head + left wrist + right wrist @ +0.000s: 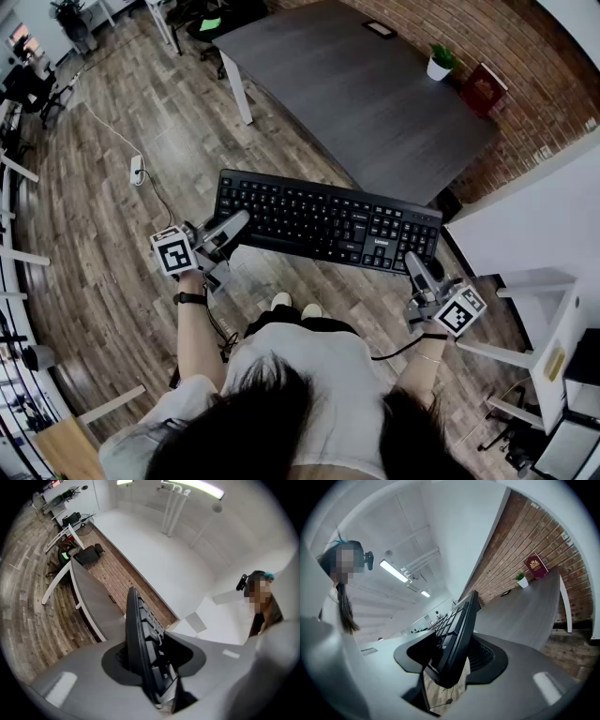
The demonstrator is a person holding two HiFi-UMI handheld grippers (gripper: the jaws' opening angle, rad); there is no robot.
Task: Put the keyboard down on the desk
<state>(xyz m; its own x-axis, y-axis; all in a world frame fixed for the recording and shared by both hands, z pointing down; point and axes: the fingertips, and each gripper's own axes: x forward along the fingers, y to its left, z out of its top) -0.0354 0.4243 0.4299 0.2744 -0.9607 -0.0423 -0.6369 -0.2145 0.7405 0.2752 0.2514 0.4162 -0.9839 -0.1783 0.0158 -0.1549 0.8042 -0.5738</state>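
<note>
A black keyboard [323, 220] hangs level in the air above the wooden floor, short of the grey desk [366, 89]. My left gripper [228, 231] is shut on the keyboard's left end and my right gripper [417, 265] on its right front corner. In the left gripper view the keyboard [140, 639] runs edge-on away between the two jaws, which press on it. From the right gripper the keyboard [457, 637] is likewise clamped edge-on, with the desk [525, 611] beyond it.
On the desk's far right stand a small potted plant [440, 62] and a red book [484, 88] against the brick wall, and a dark flat item [380, 28] lies at the far edge. A white shelf unit [534, 328] is at right. A power strip [137, 169] lies on the floor.
</note>
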